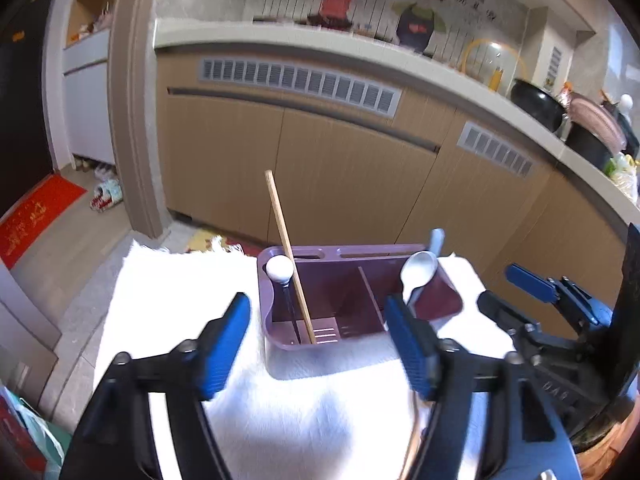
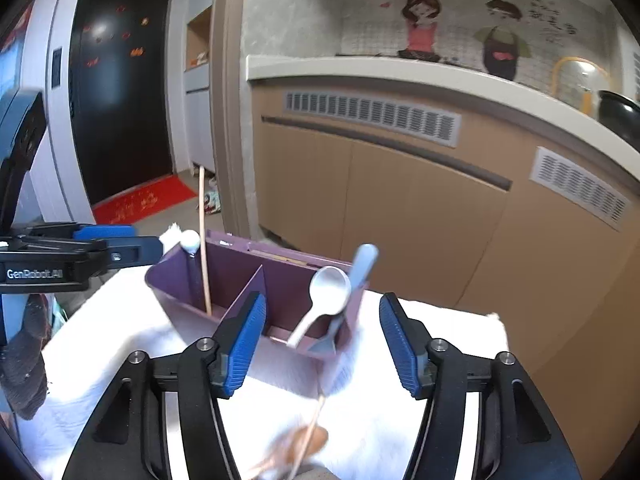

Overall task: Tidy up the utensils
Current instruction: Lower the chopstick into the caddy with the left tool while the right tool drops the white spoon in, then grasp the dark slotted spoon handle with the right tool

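Plainly, the left tool reads "GenRobot.AI", beside the purple caddy.

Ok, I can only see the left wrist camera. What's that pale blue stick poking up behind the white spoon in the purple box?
Observer: In the right wrist view the pale blue handle runs down to a wider end on the floor of the purple holder, in the same compartment as the white spoon. It may be a fork, but it is too blurred to be sure.
Operator: Is anything still left outside the box?
Observer: Yes. A blurred brown wooden utensil lies on the white cloth, close under the right wrist camera.
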Available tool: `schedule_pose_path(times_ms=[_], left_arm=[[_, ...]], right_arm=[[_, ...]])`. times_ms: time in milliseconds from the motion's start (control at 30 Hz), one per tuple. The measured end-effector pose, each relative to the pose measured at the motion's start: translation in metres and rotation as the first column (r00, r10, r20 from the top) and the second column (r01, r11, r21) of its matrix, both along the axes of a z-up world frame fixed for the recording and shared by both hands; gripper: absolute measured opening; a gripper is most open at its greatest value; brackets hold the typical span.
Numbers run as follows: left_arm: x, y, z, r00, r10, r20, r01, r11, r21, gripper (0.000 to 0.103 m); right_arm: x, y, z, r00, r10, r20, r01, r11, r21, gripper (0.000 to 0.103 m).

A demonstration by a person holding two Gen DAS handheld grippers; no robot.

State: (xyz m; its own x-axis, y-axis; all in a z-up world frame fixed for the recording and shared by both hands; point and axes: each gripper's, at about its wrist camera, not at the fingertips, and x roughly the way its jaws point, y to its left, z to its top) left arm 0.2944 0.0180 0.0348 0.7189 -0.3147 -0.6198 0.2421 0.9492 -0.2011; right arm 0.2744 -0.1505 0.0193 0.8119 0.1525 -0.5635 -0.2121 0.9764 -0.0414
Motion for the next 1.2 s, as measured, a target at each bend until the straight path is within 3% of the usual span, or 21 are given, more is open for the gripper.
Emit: schedule_pose_path(times_ms=[33,100,200,300,433,533,600,633,700,733,767,900,1033,1200], left_arm=[[-0.008,-0.001,0.003,1.0,-0.002,0.015,0.002,1.0,0.008,0.085],[-0.028,-0.006,0.006,0.999,-0.021,0.044,0.02,1.0,0.024,0.094],[-0.057,-0.016,0.0,0.996,-0.057,0.07,0.053,0.997,0.049,0.102],[-0.081,-0.028,-0.013,0.992,-0.095,0.088,0.088,0.993,0.081,0.102],[-0.099,-0.041,-0.034,0.991,-0.122,0.048,0.116,0.986,0.123,0.102],[-0.108,-0.045,-0.05,0.994,-0.111,0.011,0.108,0.982,0.157,0.102],[-0.117,-0.046,-0.058,0.997,-0.074,0.017,0.068,0.971,0.228,0.102],[-0.12,-0.047,-0.061,0.998,-0.055,0.025,0.046,0.964,0.263,0.102],[-0.126,-0.045,-0.066,0.999,-0.024,0.027,0.014,0.95,0.311,0.102],[-0.127,-0.043,-0.068,1.0,-0.024,0.013,0.019,0.95,0.311,0.102],[-0.127,-0.04,-0.071,1.0,-0.026,-0.011,0.029,0.952,0.306,0.102],[-0.126,-0.025,-0.081,0.992,-0.013,-0.124,0.044,0.966,0.253,0.102],[-0.123,-0.012,-0.095,0.967,0.002,-0.255,0.045,0.983,0.177,0.102],[-0.124,-0.005,-0.108,0.951,-0.005,-0.308,0.05,0.989,0.138,0.102]], right_arm=[[-0.007,-0.005,0.006,1.0,-0.013,-0.005,0.013,1.0,0.006,0.064],[-0.022,-0.013,0.014,0.998,-0.047,-0.035,0.047,0.999,0.016,0.067],[-0.043,-0.024,0.017,0.989,-0.1,-0.112,0.103,0.994,0.028,0.068],[-0.066,-0.033,0.007,0.974,-0.133,-0.184,0.145,0.988,0.049,0.068],[-0.096,-0.04,-0.02,0.96,-0.157,-0.23,0.17,0.985,0.037,0.068],[-0.113,-0.041,-0.042,0.949,-0.15,-0.278,0.167,0.985,0.039,0.068],[-0.123,-0.038,-0.057,0.942,-0.126,-0.31,0.146,0.989,0.041,0.067],[-0.128,-0.035,-0.064,0.94,-0.105,-0.326,0.126,0.991,0.045,0.063],[-0.135,-0.024,-0.077,0.934,-0.046,-0.354,0.067,0.997,0.047,0.041],[-0.139,-0.017,-0.082,0.929,-0.015,-0.369,0.034,0.998,0.044,0.028],[-0.142,-0.011,-0.086,0.925,0.007,-0.379,0.009,0.999,0.042,0.026],[-0.154,0.007,-0.098,0.916,0.059,-0.397,-0.045,0.998,0.044,0.023],[-0.15,0.012,-0.103,0.91,0.051,-0.411,-0.041,0.999,0.033,0.022],[-0.141,0.021,-0.109,0.903,0.036,-0.429,-0.044,0.999,-0.009,0.021]])
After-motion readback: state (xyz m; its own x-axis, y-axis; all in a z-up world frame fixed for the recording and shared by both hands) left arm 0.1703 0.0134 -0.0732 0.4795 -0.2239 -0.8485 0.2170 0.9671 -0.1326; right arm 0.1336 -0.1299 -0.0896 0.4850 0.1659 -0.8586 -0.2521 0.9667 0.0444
